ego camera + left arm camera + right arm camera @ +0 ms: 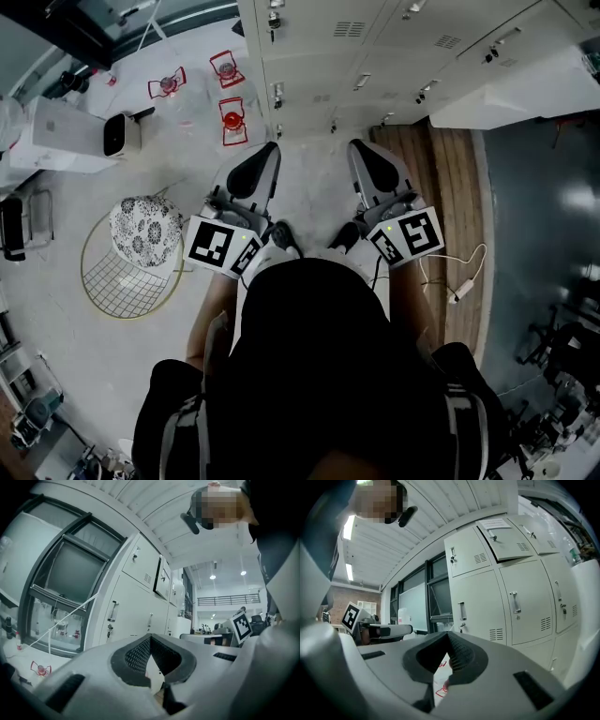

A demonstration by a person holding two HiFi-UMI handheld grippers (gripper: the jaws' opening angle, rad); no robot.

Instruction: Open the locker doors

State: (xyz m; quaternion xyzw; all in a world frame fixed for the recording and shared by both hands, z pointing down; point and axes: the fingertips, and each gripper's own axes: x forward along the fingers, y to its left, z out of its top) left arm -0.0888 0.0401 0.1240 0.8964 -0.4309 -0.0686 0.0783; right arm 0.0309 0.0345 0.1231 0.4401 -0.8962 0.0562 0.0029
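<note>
Both pairs of jaws are resting closed tip to tip, gripping nothing, as the left gripper [150, 638] and right gripper [448, 634] are hovering side by side. Pale floor [309, 178] is lying open ahead, a wire stool [131, 258] standing well off left, a wooden strip [450, 187] running along the right. The locker doors [520, 606] are standing ahead, clear of the jaws.

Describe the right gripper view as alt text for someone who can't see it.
A wall of off-white metal lockers fills the right side, with one upper locker door ajar. The right gripper's grey tongs sit shut and empty in the foreground.
</note>
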